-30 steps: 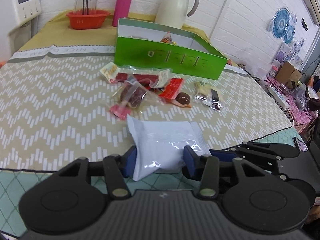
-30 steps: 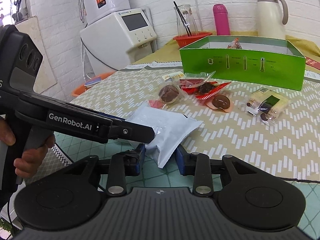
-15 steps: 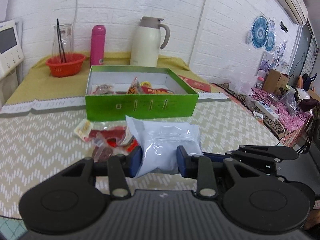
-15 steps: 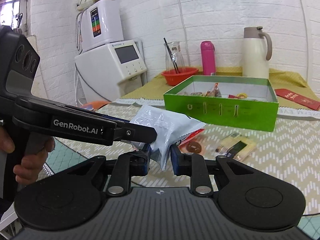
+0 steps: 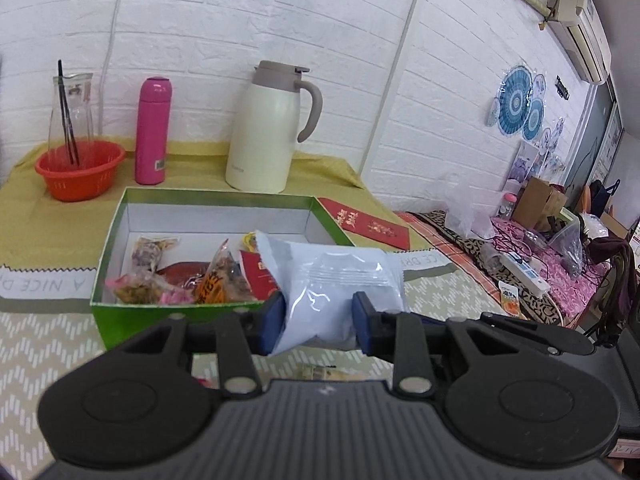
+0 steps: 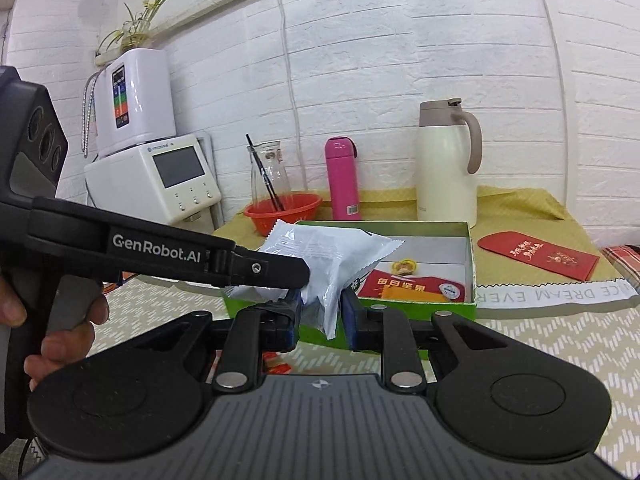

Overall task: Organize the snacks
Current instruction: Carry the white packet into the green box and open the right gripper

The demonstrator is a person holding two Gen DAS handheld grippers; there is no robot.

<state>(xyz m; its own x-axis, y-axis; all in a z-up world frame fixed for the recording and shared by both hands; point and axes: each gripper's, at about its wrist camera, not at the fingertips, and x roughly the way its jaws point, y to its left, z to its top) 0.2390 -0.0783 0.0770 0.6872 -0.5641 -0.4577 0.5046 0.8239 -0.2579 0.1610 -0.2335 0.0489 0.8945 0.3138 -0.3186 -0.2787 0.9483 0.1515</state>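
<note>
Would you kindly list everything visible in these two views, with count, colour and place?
snack packet: one, white, held above the box's near edge
box: one, green, mid-table, wrapped snacks inside
jug: one, cream, behind the box
flask: one, pink, left of the jug
basket: one, orange, far left, holding a glass carafe
envelope: one, red, right of the box
appliances: two, white, stacked left of the table
left gripper: black, blue pads, shut on the packet
right gripper: same, shut on the packet
hand: one, gripping the left handle
</note>
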